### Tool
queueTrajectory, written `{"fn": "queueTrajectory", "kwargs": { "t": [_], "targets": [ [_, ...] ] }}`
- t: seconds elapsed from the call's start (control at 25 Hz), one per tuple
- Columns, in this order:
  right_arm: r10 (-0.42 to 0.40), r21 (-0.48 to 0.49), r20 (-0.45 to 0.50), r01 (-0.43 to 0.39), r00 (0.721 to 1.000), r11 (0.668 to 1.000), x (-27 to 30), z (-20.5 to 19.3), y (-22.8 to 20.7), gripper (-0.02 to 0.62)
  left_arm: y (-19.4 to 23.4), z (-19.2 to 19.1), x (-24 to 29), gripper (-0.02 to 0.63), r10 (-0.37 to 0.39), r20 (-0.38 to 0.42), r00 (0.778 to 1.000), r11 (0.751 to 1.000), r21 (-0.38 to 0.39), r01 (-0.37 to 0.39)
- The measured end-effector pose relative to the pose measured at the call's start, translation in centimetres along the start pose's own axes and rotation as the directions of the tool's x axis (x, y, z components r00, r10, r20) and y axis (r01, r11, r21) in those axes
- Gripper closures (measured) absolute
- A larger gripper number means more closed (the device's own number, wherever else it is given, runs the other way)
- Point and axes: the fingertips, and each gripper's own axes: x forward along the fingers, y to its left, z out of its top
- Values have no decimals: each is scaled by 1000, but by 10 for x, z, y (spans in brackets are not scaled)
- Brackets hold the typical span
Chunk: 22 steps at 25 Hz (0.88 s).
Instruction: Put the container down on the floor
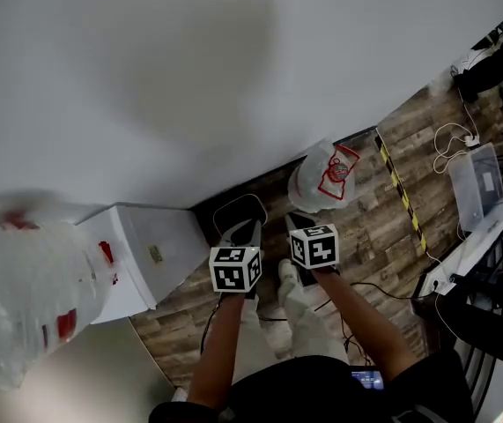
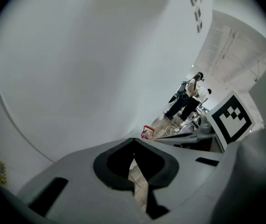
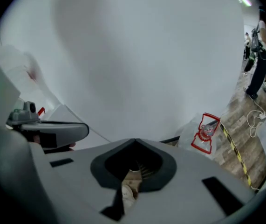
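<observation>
A white box-shaped container [image 1: 141, 254] with a small red mark stands on the wood floor against the white wall, at the left of the head view; its top edge [image 3: 63, 113] shows in the right gripper view. Both grippers hang in the air to its right, apart from it. My left gripper [image 1: 239, 225] [image 2: 133, 143] is shut, with nothing between its jaws. My right gripper [image 1: 298, 223] [image 3: 134, 143] is shut and empty too. Through the gaps behind the jaws I see only floor.
A clear plastic bag with red print [image 1: 326, 179] [image 3: 202, 132] lies by the wall just beyond the grippers. Another blurred bag [image 1: 22, 289] fills the near left. Yellow-black tape [image 1: 401, 192], cables and equipment [image 1: 476, 183] sit at the right. People [image 2: 188, 99] stand far off.
</observation>
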Motion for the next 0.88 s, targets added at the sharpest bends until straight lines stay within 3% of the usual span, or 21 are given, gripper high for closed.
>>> {"fn": "queueTrajectory", "kwargs": {
  "t": [0.6,0.88],
  "targets": [
    [64,-105,173,-46,983,993,-68,96,32,566,-37,87,-48,588,-7,131,991,998,68,-2],
    [108,-165,249,-67,962,984,-96,131,47,566,-56,131,-76,588,5,232,973,984,172,-46]
  ]
}}
